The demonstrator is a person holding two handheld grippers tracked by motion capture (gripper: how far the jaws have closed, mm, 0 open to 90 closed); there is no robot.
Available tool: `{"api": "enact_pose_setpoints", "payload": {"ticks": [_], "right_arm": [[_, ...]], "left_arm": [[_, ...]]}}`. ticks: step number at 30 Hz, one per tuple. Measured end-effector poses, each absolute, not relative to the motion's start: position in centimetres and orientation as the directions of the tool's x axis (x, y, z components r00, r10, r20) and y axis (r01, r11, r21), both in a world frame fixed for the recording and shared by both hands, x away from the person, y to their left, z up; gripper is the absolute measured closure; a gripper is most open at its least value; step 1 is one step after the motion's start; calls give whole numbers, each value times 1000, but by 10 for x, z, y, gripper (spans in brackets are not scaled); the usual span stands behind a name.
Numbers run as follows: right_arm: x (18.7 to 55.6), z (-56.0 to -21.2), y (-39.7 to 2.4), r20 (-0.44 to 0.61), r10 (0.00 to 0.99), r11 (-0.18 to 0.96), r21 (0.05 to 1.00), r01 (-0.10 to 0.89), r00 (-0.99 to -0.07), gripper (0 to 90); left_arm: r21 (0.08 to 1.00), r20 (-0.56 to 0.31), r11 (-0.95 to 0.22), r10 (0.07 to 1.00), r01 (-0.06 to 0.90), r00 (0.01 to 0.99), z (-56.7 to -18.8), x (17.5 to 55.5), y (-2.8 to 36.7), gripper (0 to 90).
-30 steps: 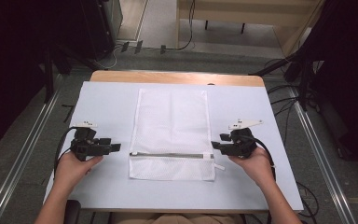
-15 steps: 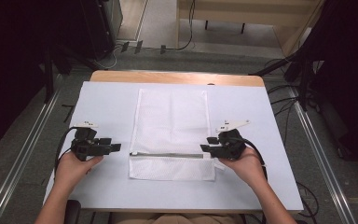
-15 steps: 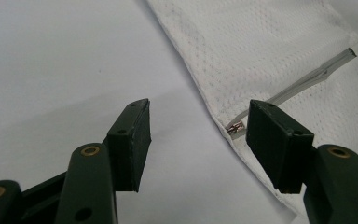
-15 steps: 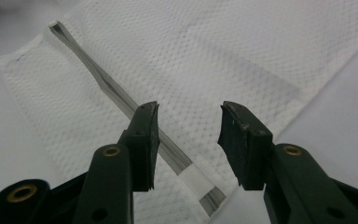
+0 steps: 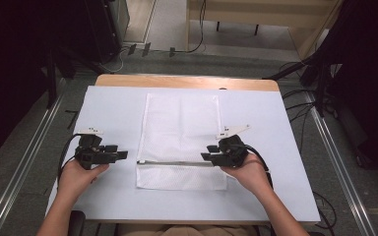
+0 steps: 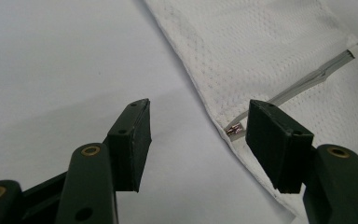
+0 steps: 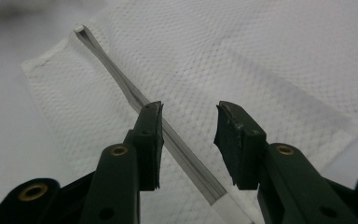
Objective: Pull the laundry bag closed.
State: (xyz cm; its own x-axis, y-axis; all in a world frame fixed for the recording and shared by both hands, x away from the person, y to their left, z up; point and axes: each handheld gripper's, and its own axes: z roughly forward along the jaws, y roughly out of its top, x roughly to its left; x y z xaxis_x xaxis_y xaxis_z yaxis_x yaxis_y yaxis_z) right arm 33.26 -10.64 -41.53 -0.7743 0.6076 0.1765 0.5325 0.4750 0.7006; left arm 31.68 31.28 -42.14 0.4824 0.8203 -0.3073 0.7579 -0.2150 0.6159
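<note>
Hovering with jaws apart, the right gripper [image 5: 211, 157] is sitting over the zipper [image 7: 135, 100] at the right end of the white mesh bag [image 5: 182, 123], while the left gripper [image 5: 119, 155], also spread and gripping nothing, is waiting just off the bag's left edge at centre-left of frame. Nothing looks grasped yet, so the zipper work is probably all ahead. Bare table cover [image 5: 285, 147] is leaving open room on both sides.

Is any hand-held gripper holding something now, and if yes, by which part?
Nothing is held. The left hand-held gripper is open beside the mesh bag; the right hand-held gripper is open over its zipper.
</note>
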Motion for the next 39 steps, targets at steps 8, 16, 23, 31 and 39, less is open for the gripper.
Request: {"api": "enact_pose_setpoints", "payload": {"ticks": [8,16,23,31,39], "right_arm": [[333,-414,-84,173,574,499,701,509,-800,629],[335,-419,-64,181,544,520,694,499,-819,634],[337,-424,-44,186,522,529,695,487,-833,631],[338,-431,-26,200,496,541,690,481,-845,669],[338,-436,-7,213,474,550,686,476,-854,681]], "left_arm": [[618,-298,-217,825,756,480,-421,317,314,409],[617,-303,-213,825,758,478,-421,317,315,409],[618,-306,-210,824,758,478,-422,317,316,410],[621,-304,-211,823,755,480,-422,318,316,410],[619,-309,-204,824,758,475,-422,318,317,410]]}}
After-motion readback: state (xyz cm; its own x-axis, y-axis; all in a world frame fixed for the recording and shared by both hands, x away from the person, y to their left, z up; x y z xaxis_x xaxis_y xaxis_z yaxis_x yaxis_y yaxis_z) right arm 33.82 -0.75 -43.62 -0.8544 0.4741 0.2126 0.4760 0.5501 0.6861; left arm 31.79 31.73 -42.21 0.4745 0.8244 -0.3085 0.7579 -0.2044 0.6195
